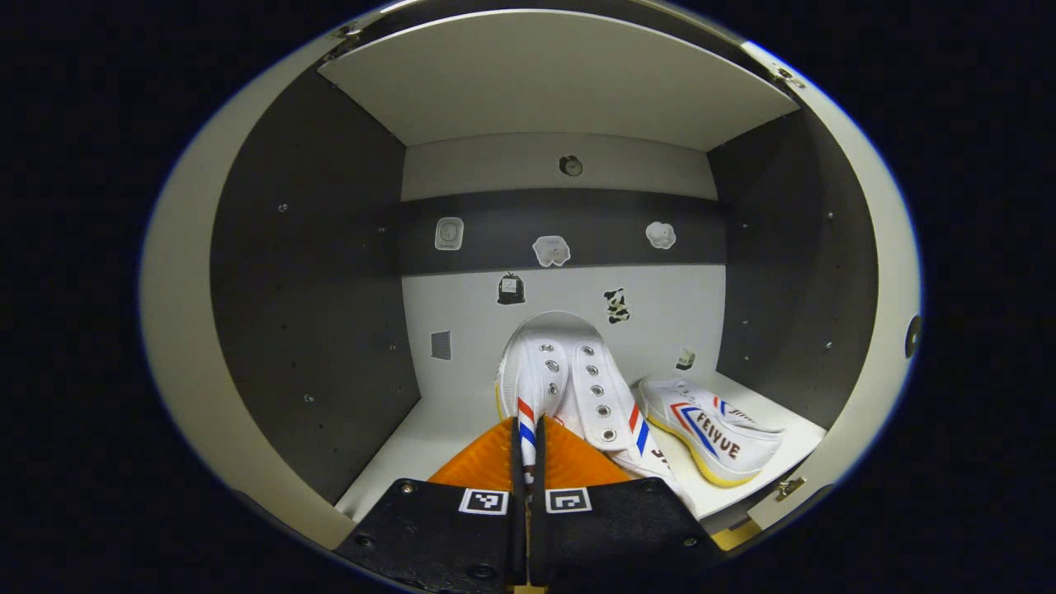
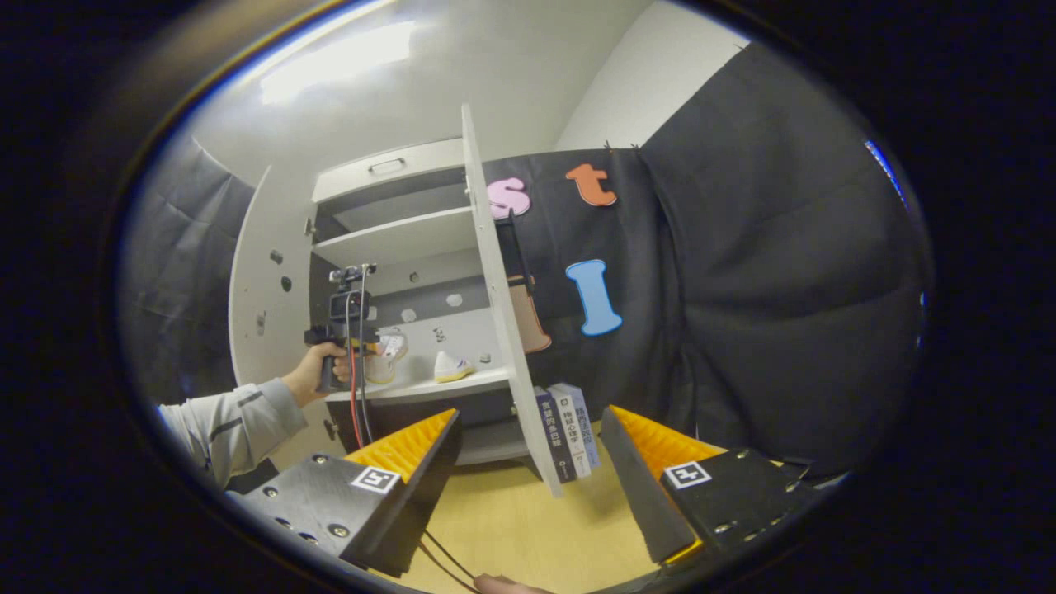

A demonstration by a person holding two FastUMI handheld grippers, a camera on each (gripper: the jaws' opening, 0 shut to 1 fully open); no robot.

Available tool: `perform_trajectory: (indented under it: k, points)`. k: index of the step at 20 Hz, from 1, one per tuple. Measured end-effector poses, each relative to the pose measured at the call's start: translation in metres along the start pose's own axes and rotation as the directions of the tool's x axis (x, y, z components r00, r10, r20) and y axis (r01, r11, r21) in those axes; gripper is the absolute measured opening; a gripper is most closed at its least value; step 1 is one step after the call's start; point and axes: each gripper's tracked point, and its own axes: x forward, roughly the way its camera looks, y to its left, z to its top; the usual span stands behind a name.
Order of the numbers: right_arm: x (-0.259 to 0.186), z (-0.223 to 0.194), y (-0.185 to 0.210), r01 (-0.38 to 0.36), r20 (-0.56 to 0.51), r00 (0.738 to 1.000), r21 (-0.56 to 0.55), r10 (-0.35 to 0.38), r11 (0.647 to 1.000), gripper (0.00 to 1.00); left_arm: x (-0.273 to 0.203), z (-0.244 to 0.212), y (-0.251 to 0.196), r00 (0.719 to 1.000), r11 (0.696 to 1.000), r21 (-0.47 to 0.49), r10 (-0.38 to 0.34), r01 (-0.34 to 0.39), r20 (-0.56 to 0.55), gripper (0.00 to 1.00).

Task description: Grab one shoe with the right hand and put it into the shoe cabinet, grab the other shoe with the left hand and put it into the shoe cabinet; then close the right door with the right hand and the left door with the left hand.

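Observation:
In the left gripper view my left gripper (image 1: 528,422) is shut on the edge of a white canvas shoe (image 1: 577,371) with red and blue stripes. The shoe points toe-first toward the cabinet's back wall, over the white shelf (image 1: 396,458). I cannot tell whether its sole touches the shelf. A matching shoe (image 1: 714,429) lies on the shelf to the right, apart from the held one. In the right gripper view my right gripper (image 2: 530,412) stands open and holds nothing, well back from the cabinet. There a hand holds the left gripper (image 2: 363,342) with the held shoe (image 2: 389,351) beside the second shoe (image 2: 452,366).
Both cabinet doors are open: the right door (image 2: 495,313) juts edge-on toward my right gripper, and the left door (image 2: 264,313) swings wide. Books (image 2: 569,429) stand on the wooden floor (image 2: 528,520) behind the right door. Another shelf (image 1: 544,82) spans just above the shoes.

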Motion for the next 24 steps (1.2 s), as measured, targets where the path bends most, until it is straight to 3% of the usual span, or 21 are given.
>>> perform_trajectory:
  k: [9, 11, 13, 15, 18, 21, 24]
  points:
    - [0.019, -0.014, -0.008, 0.004, -0.002, 1.0, 0.038, -0.004, 0.999, 1.0, 0.029, -0.022, -0.008, 0.999, 0.997, -0.052, -0.05, 0.049, -0.006, 0.04]
    - [0.022, -0.019, -0.009, 0.005, -0.011, 1.0, 0.048, -0.004, 0.999, 1.0, 0.029, -0.02, -0.011, 0.998, 0.995, -0.078, -0.058, 0.058, 0.006, 0.07]
    - [0.021, -0.02, -0.007, 0.004, -0.014, 1.0, 0.065, -0.003, 0.998, 1.0, 0.026, -0.022, -0.018, 0.994, 0.993, -0.047, -0.106, 0.105, -0.009, 0.14]
    - [0.022, -0.019, -0.006, 0.002, -0.012, 1.0, 0.087, -0.001, 0.996, 1.0, 0.02, 0.001, -0.014, 0.992, 0.995, -0.028, -0.098, 0.101, 0.082, 0.37]
    - [0.021, -0.018, -0.008, 0.016, -0.007, 1.0, 0.089, -0.016, 0.996, 1.0, -0.006, -0.006, -0.023, 0.99, 0.99, -0.005, -0.138, 0.139, 0.035, 0.9]
    - [0.01, -0.011, -0.014, 0.028, 0.006, 1.0, 0.069, -0.029, 0.997, 1.0, -0.032, -0.012, -0.009, 0.997, 0.995, 0.066, -0.07, 0.069, 0.025, 0.98]
    - [0.0, 0.0, -0.02, 0.046, 0.027, 0.999, 0.045, -0.047, 0.998, 1.0, -0.071, -0.013, -0.004, 0.998, 0.998, 0.041, -0.042, 0.04, 0.047, 0.98]
